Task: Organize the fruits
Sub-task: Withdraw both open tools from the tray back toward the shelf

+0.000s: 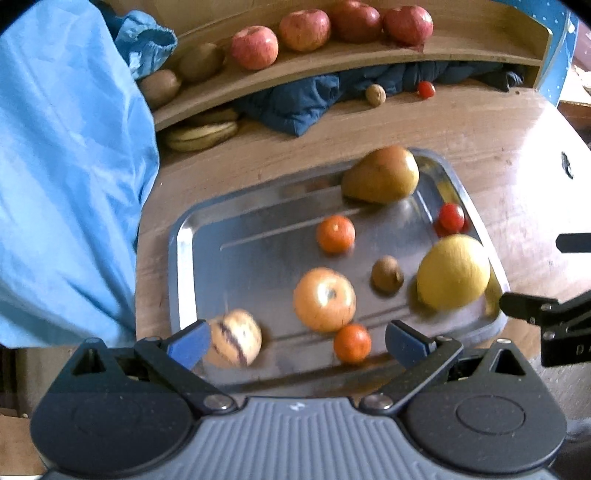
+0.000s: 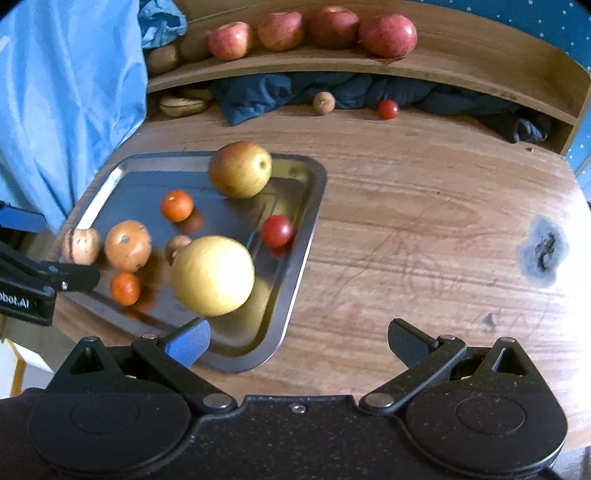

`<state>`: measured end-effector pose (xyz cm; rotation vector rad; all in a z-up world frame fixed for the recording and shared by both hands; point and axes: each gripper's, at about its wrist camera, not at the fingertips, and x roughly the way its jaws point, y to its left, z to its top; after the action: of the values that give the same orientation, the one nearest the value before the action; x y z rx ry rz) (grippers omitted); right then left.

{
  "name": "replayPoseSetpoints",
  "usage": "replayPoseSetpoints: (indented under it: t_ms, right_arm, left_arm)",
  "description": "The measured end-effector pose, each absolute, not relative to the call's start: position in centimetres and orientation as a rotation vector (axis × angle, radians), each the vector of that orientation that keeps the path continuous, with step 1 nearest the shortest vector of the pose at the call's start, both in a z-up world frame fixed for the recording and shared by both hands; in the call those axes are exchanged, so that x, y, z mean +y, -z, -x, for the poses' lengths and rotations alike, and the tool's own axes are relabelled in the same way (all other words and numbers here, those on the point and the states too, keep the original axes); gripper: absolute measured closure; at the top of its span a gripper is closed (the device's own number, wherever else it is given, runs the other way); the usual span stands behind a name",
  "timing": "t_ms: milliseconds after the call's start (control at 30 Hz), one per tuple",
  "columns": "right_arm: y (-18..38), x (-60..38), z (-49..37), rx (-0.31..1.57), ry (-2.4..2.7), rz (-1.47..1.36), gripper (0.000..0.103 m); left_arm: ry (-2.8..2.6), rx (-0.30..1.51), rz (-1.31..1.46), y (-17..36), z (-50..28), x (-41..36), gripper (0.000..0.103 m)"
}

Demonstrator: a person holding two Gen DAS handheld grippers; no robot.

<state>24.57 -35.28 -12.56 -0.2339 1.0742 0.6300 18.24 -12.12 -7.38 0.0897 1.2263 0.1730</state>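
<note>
Wooden tabletop (image 2: pixel 424 236) fills most of what I see, scratched, with a dark scorch mark (image 2: pixel 543 251) off to the right of my right gripper (image 2: pixel 298 341). Ahead of both claws lies a metal tray (image 1: pixel 184 258) loaded with fruit. My left gripper (image 1: pixel 297 341) hangs over the tray's near edge with its fingers spread wide, nothing between them; a striped pale melon (image 1: pixel 232 338) sits just beside its left fingertip, and a small orange (image 1: pixel 352 342) lies between the fingers, a little ahead. Further ahead I see a larger orange-coloured fruit (image 1: pixel 324 299), another small orange (image 1: pixel 335 233), a brown kiwi-like fruit (image 1: pixel 386 275), a big yellow fruit (image 1: pixel 453 271), a red tomato (image 1: pixel 451 217) and a pear (image 1: pixel 380 175) at the far rim.

My right gripper is likewise spread and empty, hovering over bare wood to the right of the tray, its left fingertip over the tray's near corner, close to the big yellow fruit.

Beyond the tray, a curved wooden shelf (image 2: pixel 461 62) carries a row of red apples (image 2: pixel 388 35); dark blue cloth (image 2: pixel 369 90) is bunched beneath it, with another tomato (image 2: pixel 388 109) and a small brown fruit (image 2: pixel 324 102) in front. Light blue fabric (image 1: pixel 66 166) hangs at far left.
</note>
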Motion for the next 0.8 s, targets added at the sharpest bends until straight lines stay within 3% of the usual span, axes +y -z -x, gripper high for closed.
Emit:
replayPoseSetpoints:
  t_ms: [800]
  right_arm:
    - [11.8,-33.8,-30.0,0.944,-0.500,0.237,0.001]
  left_arm:
    - [-0.122,1.116,-0.039,7.6,-29.2,-12.3,0.001]
